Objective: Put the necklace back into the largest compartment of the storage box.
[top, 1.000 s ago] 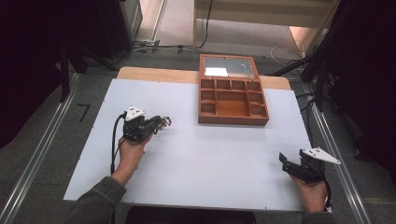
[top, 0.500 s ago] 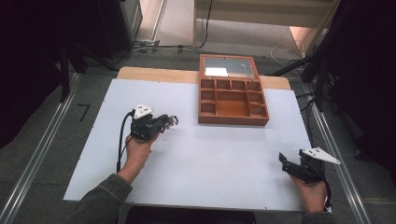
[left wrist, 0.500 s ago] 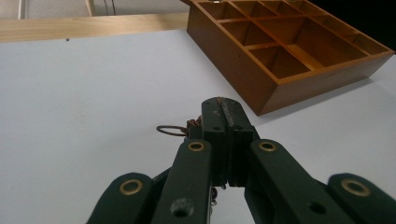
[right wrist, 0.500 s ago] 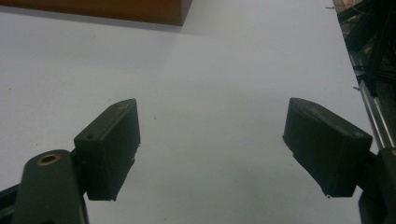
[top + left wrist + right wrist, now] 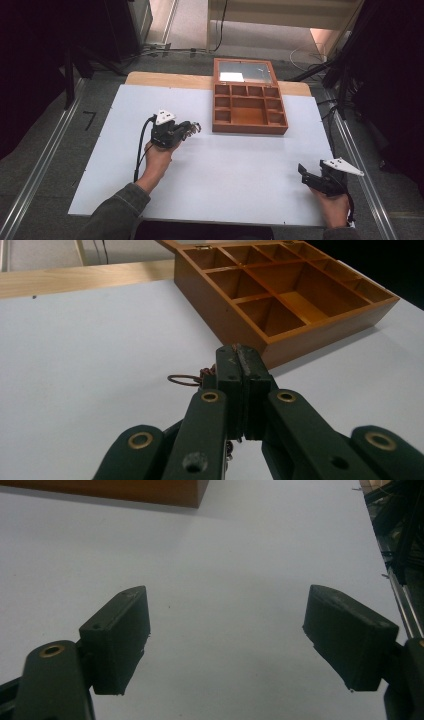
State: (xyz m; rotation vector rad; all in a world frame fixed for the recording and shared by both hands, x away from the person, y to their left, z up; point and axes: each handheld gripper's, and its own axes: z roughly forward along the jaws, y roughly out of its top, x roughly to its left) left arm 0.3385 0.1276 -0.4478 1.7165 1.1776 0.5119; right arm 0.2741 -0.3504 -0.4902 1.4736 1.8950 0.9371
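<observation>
While pinched between pressed-together left gripper [image 5: 241, 365] jaws, thin coppery chain [image 5: 186, 379] dangles, small ring at end; right gripper [image 5: 225, 635] spread.

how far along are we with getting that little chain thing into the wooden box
Done: the left gripper is shut on the small chain piece, its ring poking out beside the jaws. In hand: it hangs just short of the open wooden box. Left: placing it in a compartment; those in sight look bare. The right gripper rests open, holding nothing.
</observation>
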